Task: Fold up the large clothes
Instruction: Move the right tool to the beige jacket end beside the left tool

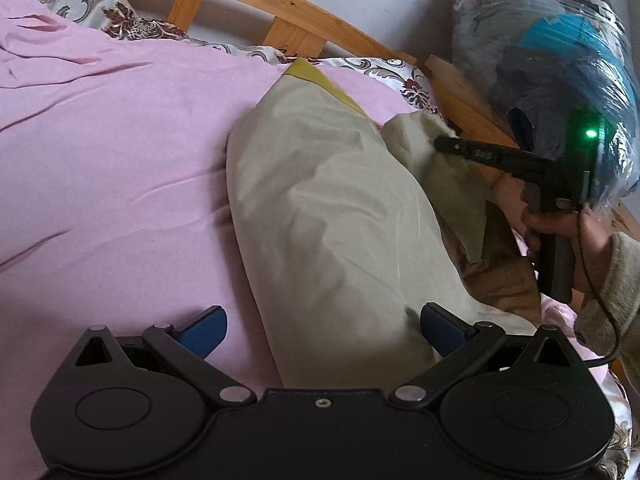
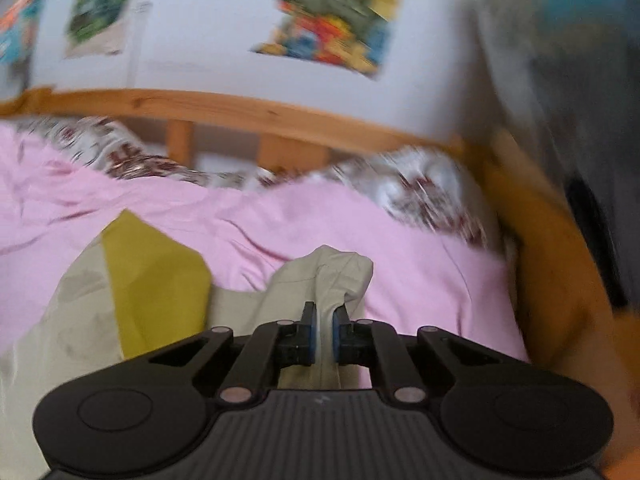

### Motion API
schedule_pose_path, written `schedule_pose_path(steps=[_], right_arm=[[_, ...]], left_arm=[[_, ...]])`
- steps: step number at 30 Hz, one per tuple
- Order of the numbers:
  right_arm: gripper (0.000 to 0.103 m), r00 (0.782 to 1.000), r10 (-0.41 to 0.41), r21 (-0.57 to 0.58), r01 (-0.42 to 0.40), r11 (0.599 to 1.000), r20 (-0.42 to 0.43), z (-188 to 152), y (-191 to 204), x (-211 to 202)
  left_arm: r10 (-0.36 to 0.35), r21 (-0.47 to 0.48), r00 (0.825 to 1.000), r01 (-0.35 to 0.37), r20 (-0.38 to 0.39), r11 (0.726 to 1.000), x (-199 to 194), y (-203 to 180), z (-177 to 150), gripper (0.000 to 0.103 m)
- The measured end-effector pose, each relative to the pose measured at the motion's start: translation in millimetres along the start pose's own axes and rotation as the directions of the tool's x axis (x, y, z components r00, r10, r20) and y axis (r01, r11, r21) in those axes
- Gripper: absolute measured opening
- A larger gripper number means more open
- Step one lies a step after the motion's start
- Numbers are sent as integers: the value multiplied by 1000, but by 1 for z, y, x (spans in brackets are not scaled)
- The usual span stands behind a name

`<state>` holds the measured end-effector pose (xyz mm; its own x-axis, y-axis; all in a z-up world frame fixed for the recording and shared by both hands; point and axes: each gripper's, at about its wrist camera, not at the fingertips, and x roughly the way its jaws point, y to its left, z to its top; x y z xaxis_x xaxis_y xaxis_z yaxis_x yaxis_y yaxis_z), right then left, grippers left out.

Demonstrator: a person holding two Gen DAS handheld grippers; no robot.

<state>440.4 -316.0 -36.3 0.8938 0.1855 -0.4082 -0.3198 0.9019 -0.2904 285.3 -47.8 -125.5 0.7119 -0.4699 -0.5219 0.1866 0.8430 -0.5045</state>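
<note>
A large beige garment [image 1: 336, 216] with a mustard-yellow panel [image 1: 316, 76] lies on the pink bedsheet [image 1: 112, 152]. My left gripper [image 1: 322, 330] is open, its blue pads either side of the garment's near edge, holding nothing. My right gripper [image 2: 323, 330] is shut on a bunched beige fold of the garment [image 2: 332, 276], lifted above the sheet. In the left wrist view the right gripper [image 1: 444, 145] pinches the garment's right edge. The yellow panel [image 2: 156, 276] shows at the left in the right wrist view.
A wooden bed rail [image 1: 280, 8] runs along the far side and right of the bed. Patterned pillows [image 1: 80, 4] lie at the head. A plastic bag of clothes [image 1: 560, 60] stands at the right. Posters [image 2: 332, 20] hang on the wall.
</note>
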Motion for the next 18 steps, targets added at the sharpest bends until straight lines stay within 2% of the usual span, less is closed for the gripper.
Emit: schedule_pose_path(steps=[3, 5, 7, 8, 9, 12, 14, 16, 18], right_arm=[[9, 997, -20, -3, 20, 1000, -69, -4, 0, 19], [15, 994, -12, 62, 19, 998, -106, -9, -13, 24], [35, 994, 21, 156, -5, 988, -103, -14, -31, 17], [54, 993, 50, 198, -29, 980, -103, -16, -38, 15], [66, 992, 80, 240, -55, 969, -98, -20, -46, 12], [74, 979, 166, 352, -115, 929, -117, -31, -65, 15], [74, 965, 227, 426, -152, 892, -130, -43, -73, 20], [74, 947, 290, 467, -197, 862, -136, -52, -75, 26], [74, 933, 331, 481, -228, 847, -142, -57, -74, 31]], left_arm=[[-1, -5, 1000, 1, -11, 1000, 1, -2, 2, 102], [-17, -7, 999, 17, -27, 1000, 1, 0, 6, 102], [-58, -20, 997, 57, -44, 998, 2, 6, 12, 102], [-79, -32, 996, 78, -42, 996, 2, 11, 15, 102], [-98, -50, 995, 96, -31, 994, 1, 16, 17, 102], [-117, -115, 993, 117, 6, 987, 4, 29, 26, 102], [-118, -141, 993, 116, -8, 983, 12, 35, 31, 102], [-122, -145, 990, 111, -71, 983, 25, 35, 34, 102], [-155, -148, 975, 131, -160, 980, 40, 35, 34, 102]])
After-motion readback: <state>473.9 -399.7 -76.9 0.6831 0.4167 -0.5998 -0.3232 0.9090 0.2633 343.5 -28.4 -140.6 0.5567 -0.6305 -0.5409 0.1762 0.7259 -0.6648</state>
